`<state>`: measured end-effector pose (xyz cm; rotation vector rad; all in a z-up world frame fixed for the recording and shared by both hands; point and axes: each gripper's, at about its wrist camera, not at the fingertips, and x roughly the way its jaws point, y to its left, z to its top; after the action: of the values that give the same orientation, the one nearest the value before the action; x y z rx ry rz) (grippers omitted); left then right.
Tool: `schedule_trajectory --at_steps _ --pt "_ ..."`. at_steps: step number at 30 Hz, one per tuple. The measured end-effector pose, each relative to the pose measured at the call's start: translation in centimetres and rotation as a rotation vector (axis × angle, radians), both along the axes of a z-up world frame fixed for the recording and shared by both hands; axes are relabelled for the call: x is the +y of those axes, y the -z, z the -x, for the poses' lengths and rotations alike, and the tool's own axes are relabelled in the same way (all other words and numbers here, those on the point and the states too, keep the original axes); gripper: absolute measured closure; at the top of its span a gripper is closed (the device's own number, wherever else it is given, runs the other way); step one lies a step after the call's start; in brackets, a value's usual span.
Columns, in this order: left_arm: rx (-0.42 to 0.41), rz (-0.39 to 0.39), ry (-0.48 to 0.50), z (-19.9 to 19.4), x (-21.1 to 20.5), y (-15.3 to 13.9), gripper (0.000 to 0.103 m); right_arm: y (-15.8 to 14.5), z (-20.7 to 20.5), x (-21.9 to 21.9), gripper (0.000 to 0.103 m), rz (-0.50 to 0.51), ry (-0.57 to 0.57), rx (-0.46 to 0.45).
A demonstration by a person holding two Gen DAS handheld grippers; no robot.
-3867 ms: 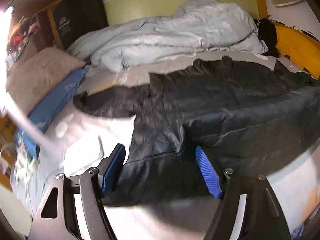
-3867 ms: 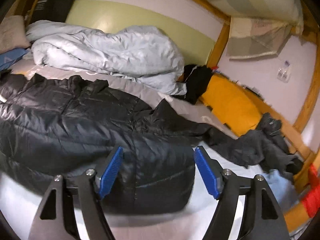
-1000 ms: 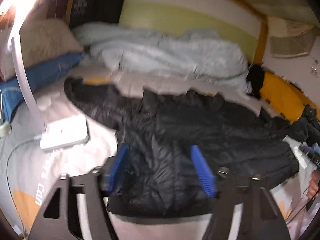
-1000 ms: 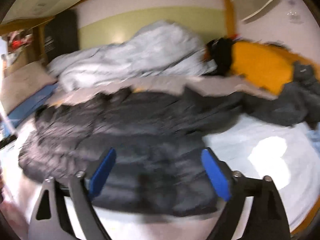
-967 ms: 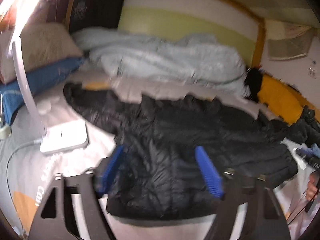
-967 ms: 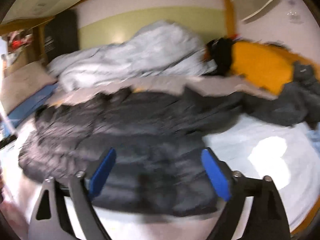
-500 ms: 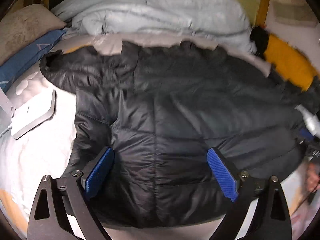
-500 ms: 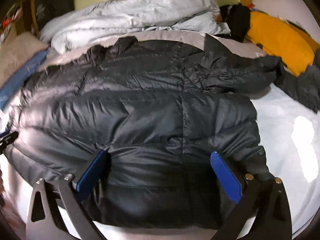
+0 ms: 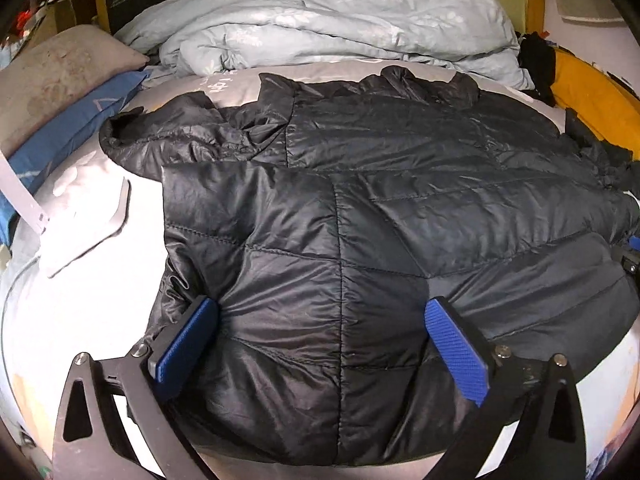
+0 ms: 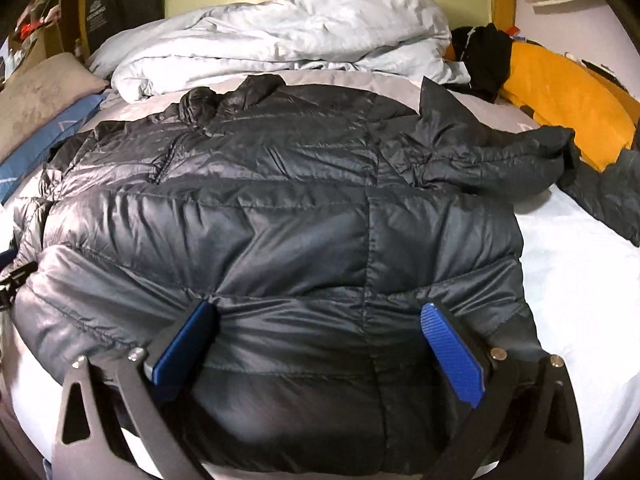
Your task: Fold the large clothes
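Note:
A large black quilted puffer jacket [image 9: 360,208] lies spread flat on the bed, collar at the far side, hem at the near edge. It also fills the right wrist view [image 10: 300,220]. Its left sleeve [image 9: 168,140] points left, its right sleeve [image 10: 500,160] points right. My left gripper [image 9: 324,320] is open, its blue pads pressing down on the hem's left part. My right gripper [image 10: 320,324] is open, pads down on the hem's right part. Neither is shut on the cloth.
A crumpled light-blue duvet [image 9: 340,20] lies behind the jacket. A beige pillow [image 9: 52,80] and a blue one [image 9: 72,132] are at left, with a white lamp base [image 9: 88,232]. An orange cushion [image 10: 560,92] and dark clothes [image 10: 608,196] are at right.
Both grippers have come down and forward from above the bed onto the jacket's near hem. The jacket has been spread flatter than several seconds ago. Both jaws stay open.

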<state>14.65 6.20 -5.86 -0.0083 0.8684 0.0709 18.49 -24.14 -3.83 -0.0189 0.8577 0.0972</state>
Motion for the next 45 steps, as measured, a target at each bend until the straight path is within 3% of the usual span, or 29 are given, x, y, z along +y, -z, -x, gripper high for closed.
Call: schedule_trajectory --at_steps 6,9,14,16,18,22,25,28,31,35,43,45 --pt "-0.009 -0.015 -0.009 -0.1 -0.2 0.3 0.000 -0.3 0.5 0.4 0.000 0.030 0.016 -0.038" --pt "-0.018 -0.039 -0.018 -0.1 -0.6 0.4 0.000 -1.6 1.2 0.4 0.013 0.048 0.014 -0.103" --pt "-0.010 -0.047 -0.007 -0.3 -0.6 0.4 0.000 -4.9 2.0 -3.0 0.028 -0.126 0.065 -0.179" --pt "-0.013 -0.030 -0.012 -0.1 -0.3 -0.3 0.005 -6.4 2.2 -4.7 0.033 -0.151 0.104 -0.209" --pt "-0.049 -0.004 0.000 0.4 -0.1 -2.0 0.023 -8.3 2.6 -6.4 0.034 -0.162 0.139 -0.249" --pt "-0.192 0.070 0.037 1.4 0.0 -7.3 0.024 -12.0 2.2 -10.0 0.034 -0.179 0.224 -0.313" --pt "-0.260 0.105 0.074 0.8 -0.3 -11.6 0.024 -13.8 0.5 -12.3 0.035 -0.183 0.301 -0.305" --pt "-0.342 0.097 0.079 0.0 -0.9 -15.3 0.022 -14.6 -1.7 -15.5 0.036 -0.294 0.382 -0.280" --pt "-0.401 0.091 0.073 -0.5 -1.0 -17.0 0.021 -13.7 -3.8 -18.3 0.037 -0.362 0.473 -0.245" --pt "-0.460 0.096 0.060 -0.2 -0.2 -15.6 0.021 -10.9 -6.4 -21.6 0.050 -0.410 0.549 -0.196" --pt "-0.314 0.062 0.000 -4.9 1.1 -8.6 0.022 -5.8 -11.0 -24.4 0.057 -0.504 0.539 -0.114" --pt "-0.290 0.067 0.003 -5.4 1.0 -7.7 0.022 -5.2 -11.8 -24.4 0.065 -0.479 0.545 -0.094"
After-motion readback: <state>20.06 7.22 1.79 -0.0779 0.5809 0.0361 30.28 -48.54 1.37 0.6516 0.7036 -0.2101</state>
